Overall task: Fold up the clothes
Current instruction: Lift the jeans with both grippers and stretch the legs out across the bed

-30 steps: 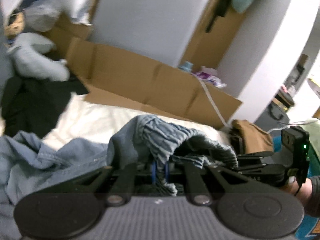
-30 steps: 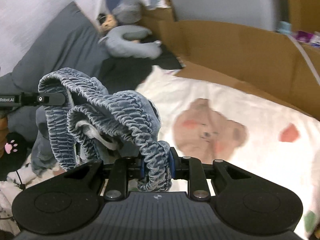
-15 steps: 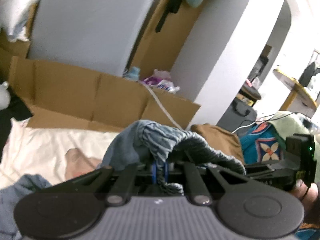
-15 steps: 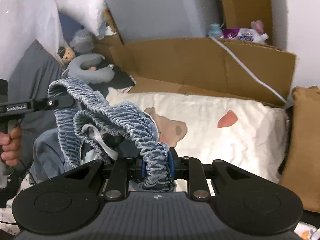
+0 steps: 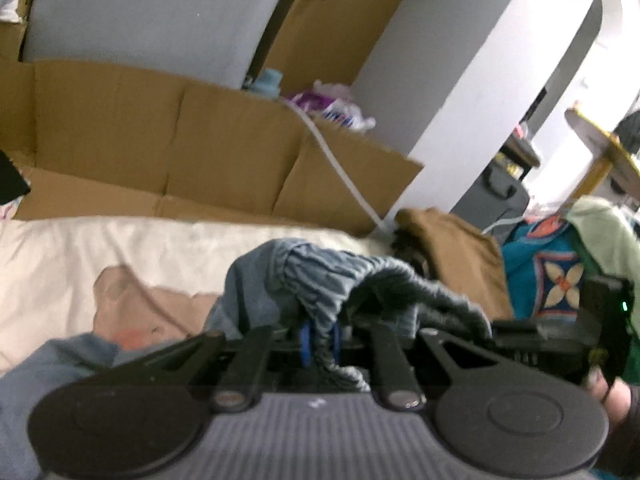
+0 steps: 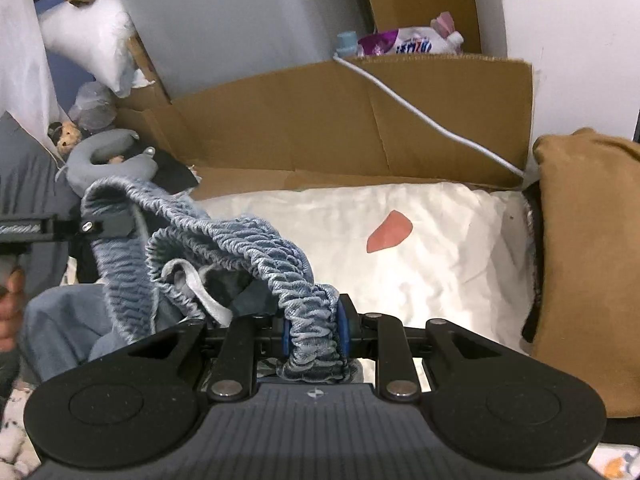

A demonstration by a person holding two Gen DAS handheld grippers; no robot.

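Both grippers, left [image 5: 320,340] and right [image 6: 312,336], have swung rightward over the white sheet [image 6: 440,240], each pinching the jeans' waistband [image 6: 248,240], likely to spread them flat.

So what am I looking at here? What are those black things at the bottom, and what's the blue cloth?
No robot here: a person holds a hand tool with two fingers in each hand, and each tool carries a camera looking along its fingers. One picture is from the left gripper, the other from the right gripper. Both are pinched shut on the elastic waistband of a blue denim garment, lifted over a white blanket. Behind it stands cardboard; a brown cloth lies at the right.
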